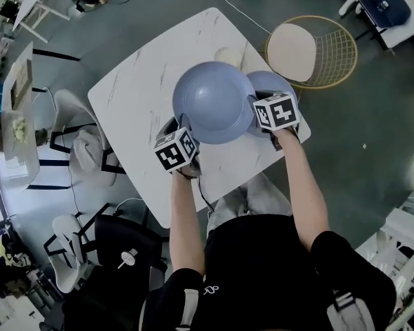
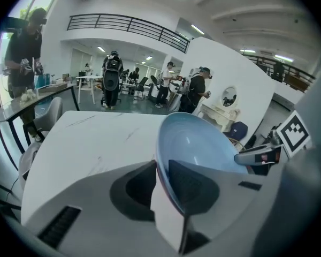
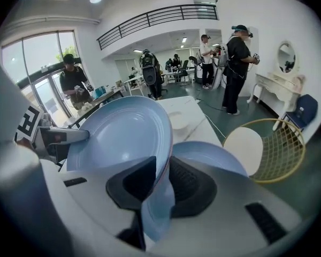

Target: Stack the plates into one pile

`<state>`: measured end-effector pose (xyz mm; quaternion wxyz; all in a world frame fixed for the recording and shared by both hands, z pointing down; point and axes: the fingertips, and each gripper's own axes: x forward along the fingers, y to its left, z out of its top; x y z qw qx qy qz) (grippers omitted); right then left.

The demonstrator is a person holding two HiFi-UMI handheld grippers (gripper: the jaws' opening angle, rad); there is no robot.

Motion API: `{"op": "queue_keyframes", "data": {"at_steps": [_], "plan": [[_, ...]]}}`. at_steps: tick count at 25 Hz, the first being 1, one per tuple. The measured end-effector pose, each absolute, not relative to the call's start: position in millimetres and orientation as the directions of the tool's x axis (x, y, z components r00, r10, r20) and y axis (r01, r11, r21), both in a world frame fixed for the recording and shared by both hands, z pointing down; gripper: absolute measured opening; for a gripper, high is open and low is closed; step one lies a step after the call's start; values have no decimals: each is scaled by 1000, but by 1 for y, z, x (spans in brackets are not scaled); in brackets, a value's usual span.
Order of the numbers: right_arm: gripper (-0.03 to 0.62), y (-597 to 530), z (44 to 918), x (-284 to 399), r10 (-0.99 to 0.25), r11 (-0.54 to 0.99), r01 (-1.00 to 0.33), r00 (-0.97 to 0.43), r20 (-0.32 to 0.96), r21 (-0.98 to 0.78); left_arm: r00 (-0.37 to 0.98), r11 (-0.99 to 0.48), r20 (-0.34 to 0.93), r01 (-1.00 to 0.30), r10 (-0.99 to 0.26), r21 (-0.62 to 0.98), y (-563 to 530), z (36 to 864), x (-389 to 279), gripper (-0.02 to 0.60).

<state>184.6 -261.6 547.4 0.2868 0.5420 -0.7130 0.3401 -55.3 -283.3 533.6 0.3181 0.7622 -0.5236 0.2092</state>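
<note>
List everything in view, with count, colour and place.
upper plate: one, blue, held tilted above the table, partly over the lower plate
lower plate: one, blue, on the table's right side
small dish: one, white, far part of the table
table: one, white marble, centre
wire chair: one, gold with cream seat, right of the table
white chairs: at least two, left of the table
left gripper: one, white, fingers clamped on the upper plate's rim
right gripper: one, white, fingers clamped on the opposite rim
</note>
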Motion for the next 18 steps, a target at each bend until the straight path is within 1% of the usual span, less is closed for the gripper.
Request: {"op": "queue_keyframes", "data": {"at_steps": [8, 13, 18], "plan": [[87, -213, 558, 272, -584, 31, -984, -159, 796, -174, 470, -401, 676, -875, -568, 271, -274, 546, 39, 89], [87, -195, 571, 313, -571, -46, -983, -121, 812, -179, 500, -464, 701, -845, -509, 265, -272, 560, 85, 92], [87, -188, 593, 339, -555, -96, -975, -113, 824, -198, 508, -504, 731, -824, -456, 259, -276, 583, 115, 94]]}}
